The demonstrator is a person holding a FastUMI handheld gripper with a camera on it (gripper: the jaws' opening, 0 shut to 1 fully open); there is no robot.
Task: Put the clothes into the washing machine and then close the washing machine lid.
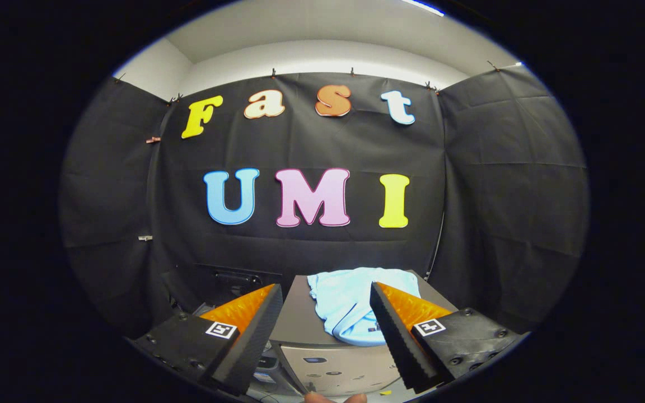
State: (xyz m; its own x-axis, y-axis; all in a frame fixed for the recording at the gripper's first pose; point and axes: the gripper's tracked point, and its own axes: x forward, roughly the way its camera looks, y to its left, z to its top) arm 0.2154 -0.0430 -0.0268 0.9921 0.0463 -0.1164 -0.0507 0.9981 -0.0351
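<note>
We looked forward along the gripper (325,302), whose two fingers stood wide apart with nothing between them but open air. Each finger (255,330) tapered to a toothed inner edge, and each carried a small square black-and-white marker (221,329) on its block near the base.

Beyond and slightly below the fingertips sat the washing machine (322,364), a grey box seen from above and in front. Its flat top (294,319) lay closed, and its pale front panel (333,366) showed small dark markings that we could not make out.

The clothes (347,305), a light blue garment, lay crumpled on the top of the machine, toward its far right part. The garment spread from the back edge down toward the front edge, and its lower hem reached near the lip above the front panel. The right finger overlapped the garment's right side in our view, but we could not tell whether it touched the fabric; the left finger was well apart from it.

To the left of the machine, behind the left finger, stood a dark low object (233,278) against the black cloth wall (501,212). A thin cable (437,246) ran down the wall just right of the machine.

At the very bottom, between the finger bases, fingertips of a person's hand (333,398) peeked in
</note>
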